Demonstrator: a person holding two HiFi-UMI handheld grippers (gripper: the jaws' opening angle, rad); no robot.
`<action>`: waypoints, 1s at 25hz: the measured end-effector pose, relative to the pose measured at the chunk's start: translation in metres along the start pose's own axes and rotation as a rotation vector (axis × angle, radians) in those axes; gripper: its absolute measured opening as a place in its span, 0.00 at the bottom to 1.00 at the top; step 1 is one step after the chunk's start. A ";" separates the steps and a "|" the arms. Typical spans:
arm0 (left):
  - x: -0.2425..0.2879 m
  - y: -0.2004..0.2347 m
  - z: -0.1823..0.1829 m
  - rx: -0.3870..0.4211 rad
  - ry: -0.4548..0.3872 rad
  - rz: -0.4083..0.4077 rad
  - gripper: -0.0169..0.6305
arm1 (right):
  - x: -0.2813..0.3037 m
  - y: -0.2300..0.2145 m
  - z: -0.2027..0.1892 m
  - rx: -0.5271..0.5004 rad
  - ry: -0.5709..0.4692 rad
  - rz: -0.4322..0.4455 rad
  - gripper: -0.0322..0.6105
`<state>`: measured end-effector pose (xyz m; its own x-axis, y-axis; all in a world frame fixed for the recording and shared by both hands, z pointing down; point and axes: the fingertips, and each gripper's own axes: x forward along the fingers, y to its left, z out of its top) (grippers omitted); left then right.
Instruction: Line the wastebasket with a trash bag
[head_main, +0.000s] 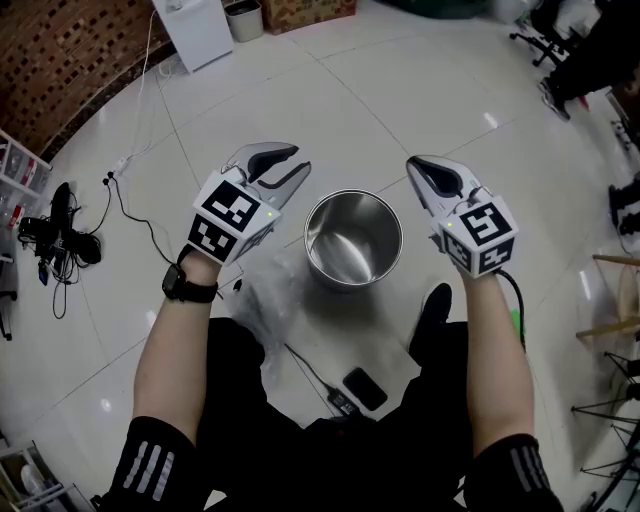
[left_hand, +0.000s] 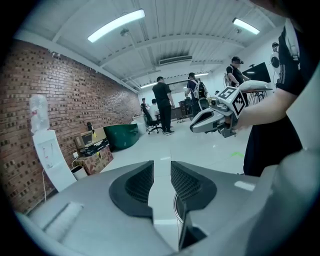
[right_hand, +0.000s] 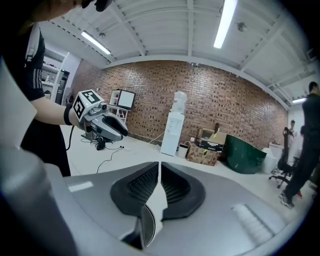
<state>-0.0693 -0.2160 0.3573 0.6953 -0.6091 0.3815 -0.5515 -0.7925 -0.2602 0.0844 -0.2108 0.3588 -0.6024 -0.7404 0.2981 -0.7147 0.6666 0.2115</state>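
Loads of bare floor (head_main: 420, 90) all round, so there's room to swing; only the cable (head_main: 303, 362) by the knees to dodge. The steel wastebasket (head_main: 352, 250) stands upright and unlined between both hands. What looks like the clear trash bag (head_main: 262, 296) lies crumpled just left of it. Left gripper (head_main: 298, 162) has its jaws apart and empty, right gripper (head_main: 414, 165) is closed on nothing. I'd pinch the bag's open edge, then spread it over the rim.
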 end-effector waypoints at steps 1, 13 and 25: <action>-0.001 0.001 0.001 -0.001 -0.002 0.002 0.18 | 0.002 0.003 0.000 -0.009 0.002 0.007 0.10; -0.027 0.017 0.003 -0.025 -0.021 0.027 0.21 | 0.033 0.046 0.006 -0.064 0.015 0.060 0.25; -0.075 0.047 -0.026 -0.065 -0.002 0.084 0.24 | 0.102 0.149 0.010 -0.132 0.072 0.263 0.38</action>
<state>-0.1595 -0.2070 0.3394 0.6464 -0.6735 0.3586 -0.6368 -0.7351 -0.2327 -0.0870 -0.1872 0.4118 -0.7310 -0.5358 0.4226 -0.4819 0.8438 0.2362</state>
